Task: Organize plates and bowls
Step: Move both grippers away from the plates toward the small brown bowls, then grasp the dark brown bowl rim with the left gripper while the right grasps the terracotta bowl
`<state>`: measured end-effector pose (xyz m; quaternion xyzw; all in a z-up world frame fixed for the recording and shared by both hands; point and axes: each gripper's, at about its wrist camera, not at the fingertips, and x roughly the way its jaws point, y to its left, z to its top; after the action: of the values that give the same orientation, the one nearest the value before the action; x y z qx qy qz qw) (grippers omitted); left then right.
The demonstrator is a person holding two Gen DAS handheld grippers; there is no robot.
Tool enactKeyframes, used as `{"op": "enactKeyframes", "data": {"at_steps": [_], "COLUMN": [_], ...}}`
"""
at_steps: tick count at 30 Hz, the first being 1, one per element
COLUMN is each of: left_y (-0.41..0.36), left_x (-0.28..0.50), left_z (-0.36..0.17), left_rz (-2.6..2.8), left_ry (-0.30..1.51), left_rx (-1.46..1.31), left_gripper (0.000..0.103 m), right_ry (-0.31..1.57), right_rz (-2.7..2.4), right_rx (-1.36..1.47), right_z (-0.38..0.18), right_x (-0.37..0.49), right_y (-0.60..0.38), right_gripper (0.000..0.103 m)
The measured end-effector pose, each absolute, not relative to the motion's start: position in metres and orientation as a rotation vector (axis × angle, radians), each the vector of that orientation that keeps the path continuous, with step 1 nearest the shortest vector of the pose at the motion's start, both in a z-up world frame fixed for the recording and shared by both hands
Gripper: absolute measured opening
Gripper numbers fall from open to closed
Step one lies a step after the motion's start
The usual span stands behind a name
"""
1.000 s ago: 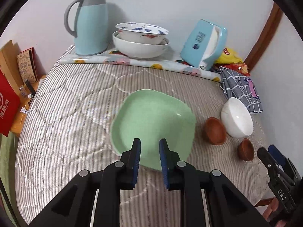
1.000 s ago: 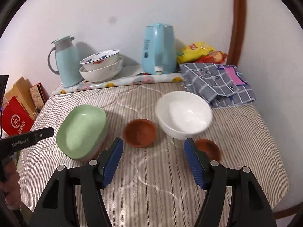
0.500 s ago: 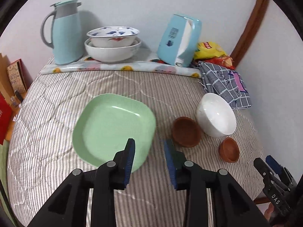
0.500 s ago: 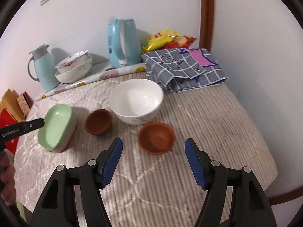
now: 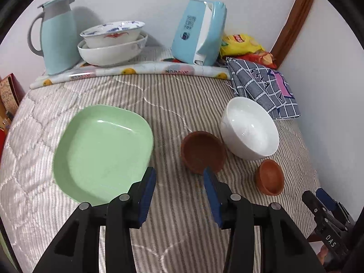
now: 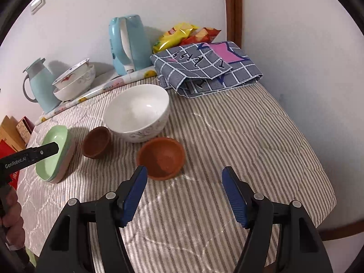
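Covering the whole surface, a grey-and-white striped quilted cloth (image 5: pixel 186 104) carries everything else, and the large white porcelain bowl (image 5: pixel 249 128) standing on it serves as the landmark. Far behind that bowl, against the wall, stand a pale blue plastic kettle (image 5: pixel 200 31) and, further left, a pale blue insulated jug (image 5: pixel 58 34), both on a fruit-printed plastic sheet (image 5: pixel 136 70). Between kettle and jug sit two stacked white patterned bowls (image 5: pixel 112 43). Behind and right of the landmark bowl lies a folded grey checked cloth (image 6: pixel 207 68), with yellow and red snack bags (image 6: pixel 184 34) past it. Well to the bowl's left rests the square pale green plate (image 5: pixel 102 150), which in the right wrist view appears to sit on a second, pinkish dish. Just left of the bowl, almost touching it, is the larger brown clay bowl (image 5: pixel 203 151). In front of the landmark bowl, very close to it, stands the smaller brown clay bowl (image 6: pixel 161 157).

The left gripper (image 5: pixel 179 193) hovers over the cloth with its blue-padded fingers spread apart and holding nothing, the larger clay bowl just beyond its right fingertip. The right gripper (image 6: pixel 184 188) is spread wide and empty too, the smaller clay bowl just ahead of its left finger.
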<state>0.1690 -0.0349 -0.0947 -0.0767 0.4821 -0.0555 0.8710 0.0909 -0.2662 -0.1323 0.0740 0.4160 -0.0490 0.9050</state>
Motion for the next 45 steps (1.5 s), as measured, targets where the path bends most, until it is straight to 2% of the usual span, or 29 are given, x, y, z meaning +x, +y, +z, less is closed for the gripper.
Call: {"op": "enactKeyframes", "data": {"at_steps": [10,28,37,41,45], "left_y": [-0.06,-0.059,-0.066,-0.07,-0.073], "left_x": [0.185,0.217,0.228,0.233,0.238], "left_z": [-0.117,-0.148,-0.155,-0.159,-0.163], "left_rz": [-0.142,-0.121,-0.12,-0.124,-0.116], "left_ry": [1.058,1.088,1.091,1.105,1.111], "left_rx": [-0.16,-0.197,-0.168,-0.163,-0.15], "left_gripper": [0.044,0.043,0.043,0.038,0.036], "right_ry": [0.889,0.937,0.971,0.991,0.979], "right_rz": [-0.104,-0.084,-0.076,-0.078,-0.079], "right_rx": [0.14,0.134,0.141,0.158,0.167], "right_z": [-0.152,-0.179,-0.193,-0.201,-0.202], "right_x": [0.107,0.143,0.155,0.16,0.161], "right_y": [-0.274,-0.274,-0.27,-0.271,-0.272], "right_gripper": [0.067,0.066,0.058,0.048,0.046]}}
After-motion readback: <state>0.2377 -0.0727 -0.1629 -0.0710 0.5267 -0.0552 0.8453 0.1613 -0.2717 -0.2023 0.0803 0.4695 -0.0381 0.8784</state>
